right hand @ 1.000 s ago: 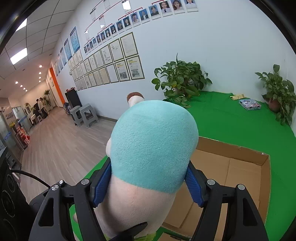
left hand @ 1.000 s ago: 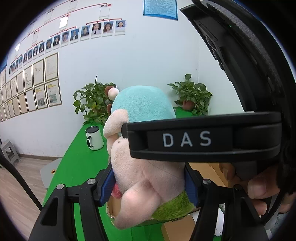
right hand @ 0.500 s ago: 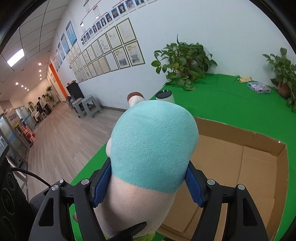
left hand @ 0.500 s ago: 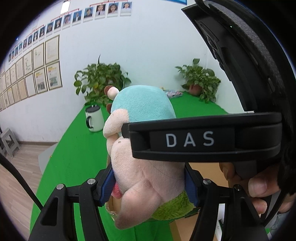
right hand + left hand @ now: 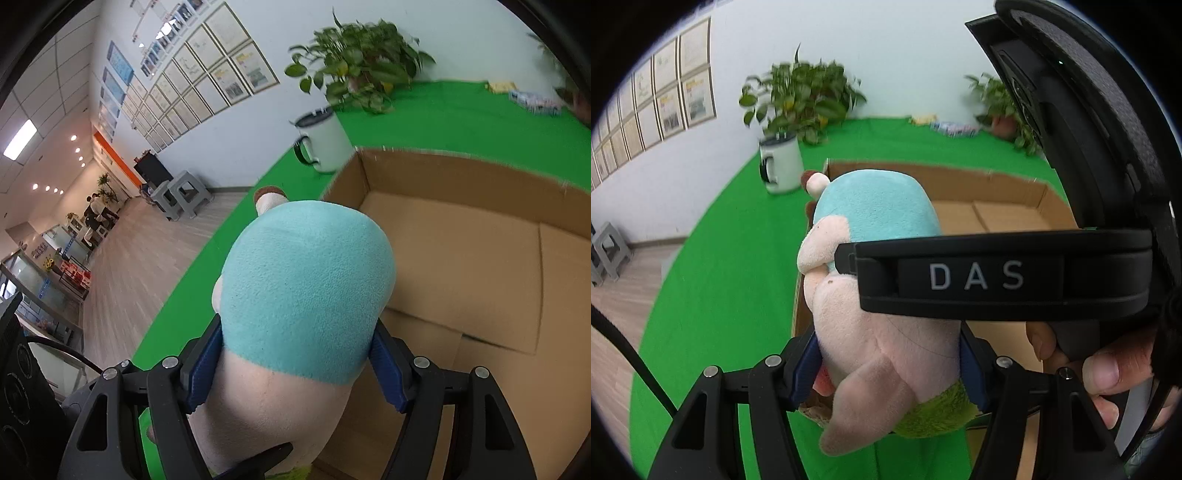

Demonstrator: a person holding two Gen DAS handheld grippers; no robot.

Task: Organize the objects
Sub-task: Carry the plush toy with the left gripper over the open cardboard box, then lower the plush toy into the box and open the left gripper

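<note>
A plush toy (image 5: 879, 295) with a teal head, pale pink body and green fuzzy base is held by both grippers at once. My left gripper (image 5: 888, 363) is shut on its pink lower body. The black body of the right gripper, marked DAS, crosses the left wrist view above it, with a hand on its grip. My right gripper (image 5: 295, 363) is shut on the plush toy (image 5: 306, 288) just below the teal head. An open cardboard box (image 5: 461, 258) lies under and beyond the toy on the green table (image 5: 461, 122); the box (image 5: 990, 210) looks bare inside.
A white mug (image 5: 325, 144) with a dark rim stands by the box's far left corner. Potted plants (image 5: 362, 77) line the back wall, and small packets (image 5: 532, 98) lie at the far right. Left of the table edge are wood floor and grey stools (image 5: 181, 194).
Both grippers have come down with the toy and tilted downward. The cardboard box has grown larger and now fills the space under the toy; the mug is nearer.
</note>
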